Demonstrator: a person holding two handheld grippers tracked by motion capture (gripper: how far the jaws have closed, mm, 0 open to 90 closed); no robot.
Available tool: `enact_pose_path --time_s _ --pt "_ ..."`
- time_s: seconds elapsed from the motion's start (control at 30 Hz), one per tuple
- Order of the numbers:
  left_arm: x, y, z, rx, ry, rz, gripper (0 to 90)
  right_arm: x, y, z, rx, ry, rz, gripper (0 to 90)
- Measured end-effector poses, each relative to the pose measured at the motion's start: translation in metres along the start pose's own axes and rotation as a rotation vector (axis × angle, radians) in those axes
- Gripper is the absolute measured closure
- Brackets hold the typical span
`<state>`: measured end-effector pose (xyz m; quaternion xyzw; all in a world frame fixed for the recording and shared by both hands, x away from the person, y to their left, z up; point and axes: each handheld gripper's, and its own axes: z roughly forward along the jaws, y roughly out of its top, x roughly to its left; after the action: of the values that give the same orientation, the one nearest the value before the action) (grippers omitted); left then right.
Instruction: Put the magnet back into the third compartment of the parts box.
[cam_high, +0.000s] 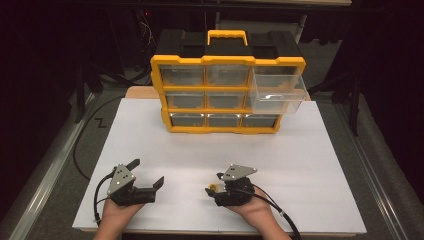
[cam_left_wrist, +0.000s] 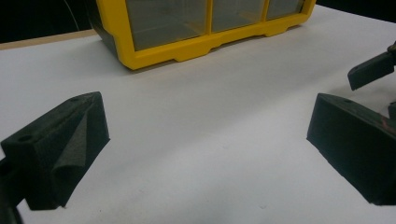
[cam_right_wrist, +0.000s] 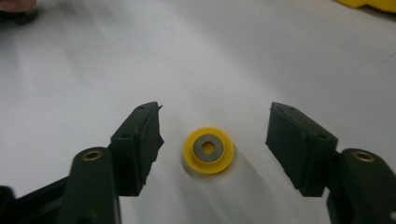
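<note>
A small yellow disc with a grey ring in its middle lies flat on the white table, between the spread jaws of my right gripper, which is open and not touching it. From above, the disc peeks out at the tip of the right gripper near the table's front edge. My left gripper rests at the front left, open with nothing between its jaws. In the left gripper view, that gripper faces bare table, with a jaw of the right gripper at the right edge.
A yellow and black drawer organizer stands at the back of the white board; its lower corner shows as organizer. Its top right clear drawer is pulled out. Cables trail off the front edge.
</note>
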<state>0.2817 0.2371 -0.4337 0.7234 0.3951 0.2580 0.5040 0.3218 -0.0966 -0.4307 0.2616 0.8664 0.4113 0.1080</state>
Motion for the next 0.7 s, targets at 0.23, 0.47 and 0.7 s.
enact_pose_path --time_s 0.23,0.47,0.7 --pt "0.0008 0.0 -0.0004 -0.004 -0.001 -0.001 0.1 0.0003 -0.0016 0.0023 0.057 -0.001 -0.015 47.4" --pt "0.0017 0.0001 -0.0006 -0.005 -0.003 0.001 0.1 -0.0007 -0.0018 0.0053 0.098 0.005 -0.023 52.4" --pt "0.0016 0.0001 -0.0011 -0.006 -0.004 0.0 0.1 0.0001 -0.0011 0.0086 0.103 -0.001 -0.042 54.9"
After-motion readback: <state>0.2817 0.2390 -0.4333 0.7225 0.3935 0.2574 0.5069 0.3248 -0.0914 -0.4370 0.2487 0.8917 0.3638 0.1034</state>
